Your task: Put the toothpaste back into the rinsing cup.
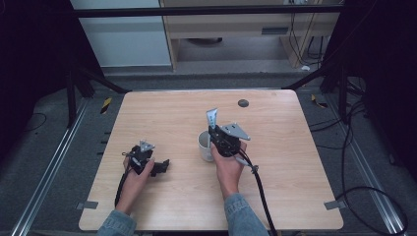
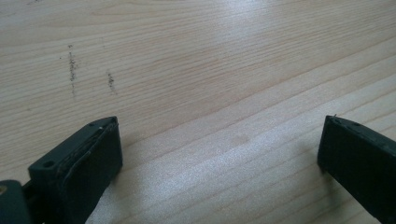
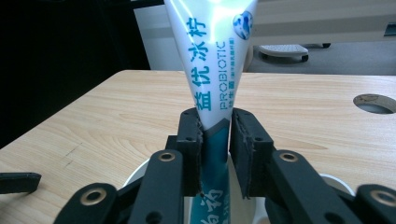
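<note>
A white and teal toothpaste tube [image 1: 212, 118] [image 3: 212, 70] stands upright with its flat tail up and its lower end inside a white cup [image 1: 203, 143] [image 3: 138, 175] near the table's middle. My right gripper [image 1: 212, 132] [image 3: 215, 136] sits just above the cup's rim, and its pads lie against the tube's narrow lower part. My left gripper [image 1: 162, 167] [image 2: 219, 154] rests low on the wooden table [image 1: 275, 162] at the front left. It is open, with bare wood between its fingers.
A dark round hole [image 1: 243, 103] [image 3: 373, 102] sits in the table near the far edge. Black cables trail from both grippers toward the front edge. A pale cabinet and floor cables lie beyond the table.
</note>
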A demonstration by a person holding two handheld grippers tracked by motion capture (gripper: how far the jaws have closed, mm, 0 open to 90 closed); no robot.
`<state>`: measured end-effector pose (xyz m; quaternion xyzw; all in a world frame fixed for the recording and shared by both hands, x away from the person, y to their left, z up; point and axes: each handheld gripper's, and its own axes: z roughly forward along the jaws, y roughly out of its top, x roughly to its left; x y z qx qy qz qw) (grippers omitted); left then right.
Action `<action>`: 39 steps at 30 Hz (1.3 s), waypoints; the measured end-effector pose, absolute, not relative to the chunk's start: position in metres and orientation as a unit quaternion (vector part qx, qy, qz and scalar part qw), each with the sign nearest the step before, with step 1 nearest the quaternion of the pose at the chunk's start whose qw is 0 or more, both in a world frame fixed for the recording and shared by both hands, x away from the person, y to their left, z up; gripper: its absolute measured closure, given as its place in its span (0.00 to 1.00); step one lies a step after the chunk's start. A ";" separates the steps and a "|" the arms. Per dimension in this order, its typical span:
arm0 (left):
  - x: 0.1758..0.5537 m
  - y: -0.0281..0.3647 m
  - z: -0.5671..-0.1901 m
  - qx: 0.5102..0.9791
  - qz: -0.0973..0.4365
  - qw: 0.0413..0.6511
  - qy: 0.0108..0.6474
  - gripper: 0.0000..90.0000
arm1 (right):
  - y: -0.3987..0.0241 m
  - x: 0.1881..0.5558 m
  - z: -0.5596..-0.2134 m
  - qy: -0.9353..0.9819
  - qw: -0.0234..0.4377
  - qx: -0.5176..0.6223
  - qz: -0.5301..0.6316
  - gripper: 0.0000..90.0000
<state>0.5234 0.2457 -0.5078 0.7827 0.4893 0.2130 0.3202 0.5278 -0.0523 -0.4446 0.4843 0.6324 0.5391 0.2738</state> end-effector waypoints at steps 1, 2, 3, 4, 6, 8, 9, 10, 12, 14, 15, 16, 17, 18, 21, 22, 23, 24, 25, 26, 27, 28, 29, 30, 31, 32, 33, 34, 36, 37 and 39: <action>0.523 0.246 -0.508 0.782 0.213 0.321 0.489 0.00 | -0.052 0.528 -0.445 0.633 0.274 0.484 0.539 0.80; 0.523 0.246 -0.508 0.782 0.213 0.321 0.489 0.00 | -0.052 0.528 -0.445 0.634 0.274 0.484 0.538 0.80; 0.523 0.246 -0.508 0.783 0.213 0.320 0.489 0.00 | -0.052 0.528 -0.445 0.634 0.275 0.483 0.537 0.80; 0.523 0.246 -0.508 0.782 0.213 0.321 0.489 0.00 | -0.051 0.528 -0.445 0.634 0.273 0.484 0.538 0.80; 0.523 0.246 -0.508 0.783 0.213 0.321 0.489 0.00 | -0.051 0.528 -0.445 0.634 0.272 0.484 0.538 0.80; 0.523 0.246 -0.508 0.783 0.213 0.321 0.489 0.00 | -0.051 0.528 -0.445 0.635 0.272 0.484 0.538 0.79; 0.524 0.246 -0.508 0.782 0.213 0.321 0.489 0.00 | -0.050 0.528 -0.445 0.635 0.272 0.483 0.538 0.79; 0.524 0.246 -0.508 0.783 0.213 0.321 0.489 0.00 | -0.050 0.528 -0.445 0.636 0.273 0.482 0.537 0.79; 0.523 0.246 -0.508 0.783 0.213 0.320 0.489 0.00 | -0.050 0.528 -0.445 0.637 0.273 0.482 0.537 0.79; 0.524 0.246 -0.508 0.783 0.213 0.321 0.489 0.00 | -0.050 0.528 -0.445 0.638 0.273 0.481 0.536 0.79; 0.524 0.246 -0.508 0.782 0.213 0.321 0.489 0.00 | -0.050 0.527 -0.445 0.638 0.273 0.481 0.536 0.78; 0.524 0.246 -0.508 0.782 0.213 0.321 0.489 0.00 | -0.050 0.527 -0.445 0.638 0.272 0.481 0.536 0.78; 0.524 0.246 -0.508 0.783 0.213 0.321 0.489 0.00 | -0.050 0.527 -0.445 0.638 0.273 0.481 0.536 0.78; 0.524 0.246 -0.508 0.782 0.213 0.321 0.489 0.00 | -0.050 0.527 -0.445 0.639 0.273 0.480 0.536 0.77; 0.524 0.246 -0.508 0.783 0.213 0.321 0.489 0.00 | -0.050 0.526 -0.444 0.640 0.273 0.480 0.535 0.77; 0.524 0.246 -0.508 0.783 0.213 0.321 0.489 0.00 | -0.050 0.526 -0.444 0.641 0.274 0.478 0.535 0.77; 0.524 0.246 -0.508 0.783 0.213 0.321 0.489 0.00 | -0.050 0.526 -0.444 0.641 0.274 0.478 0.534 0.77; 0.524 0.246 -0.508 0.783 0.213 0.321 0.489 0.00 | -0.050 0.525 -0.443 0.642 0.273 0.479 0.533 0.76; 0.524 0.246 -0.508 0.783 0.213 0.321 0.489 0.00 | -0.050 0.525 -0.443 0.642 0.273 0.479 0.533 0.76; 0.524 0.246 -0.508 0.783 0.213 0.321 0.489 0.00 | -0.051 0.525 -0.443 0.642 0.275 0.477 0.533 0.75; 0.524 0.246 -0.508 0.783 0.213 0.321 0.489 0.00 | -0.051 0.525 -0.442 0.643 0.276 0.476 0.532 0.74; 0.524 0.246 -0.508 0.783 0.213 0.321 0.489 0.00 | -0.051 0.524 -0.442 0.644 0.276 0.477 0.531 0.72; 0.524 0.246 -0.508 0.783 0.213 0.321 0.489 0.00 | -0.051 0.524 -0.441 0.645 0.279 0.474 0.530 0.72; 0.524 0.246 -0.508 0.783 0.213 0.321 0.489 0.00 | -0.051 0.523 -0.440 0.647 0.281 0.472 0.528 0.71; 0.524 0.246 -0.508 0.783 0.213 0.321 0.489 0.00 | -0.052 0.522 -0.439 0.650 0.283 0.471 0.526 0.70; 0.524 0.246 -0.508 0.783 0.213 0.321 0.489 0.00 | -0.053 0.521 -0.438 0.651 0.284 0.470 0.524 0.70; 0.524 0.246 -0.508 0.783 0.213 0.321 0.489 0.00 | -0.053 0.521 -0.437 0.653 0.285 0.469 0.522 0.69; 0.524 0.246 -0.508 0.783 0.213 0.321 0.489 0.00 | -0.054 0.520 -0.436 0.654 0.286 0.468 0.521 0.68; 0.524 0.246 -0.508 0.783 0.213 0.321 0.489 0.00 | -0.054 0.520 -0.435 0.657 0.287 0.467 0.518 0.68; 0.524 0.246 -0.508 0.783 0.213 0.321 0.489 0.00 | -0.055 0.520 -0.435 0.657 0.286 0.468 0.517 0.67; 0.524 0.246 -0.508 0.783 0.213 0.321 0.489 0.00 | -0.055 0.520 -0.434 0.659 0.286 0.466 0.517 0.66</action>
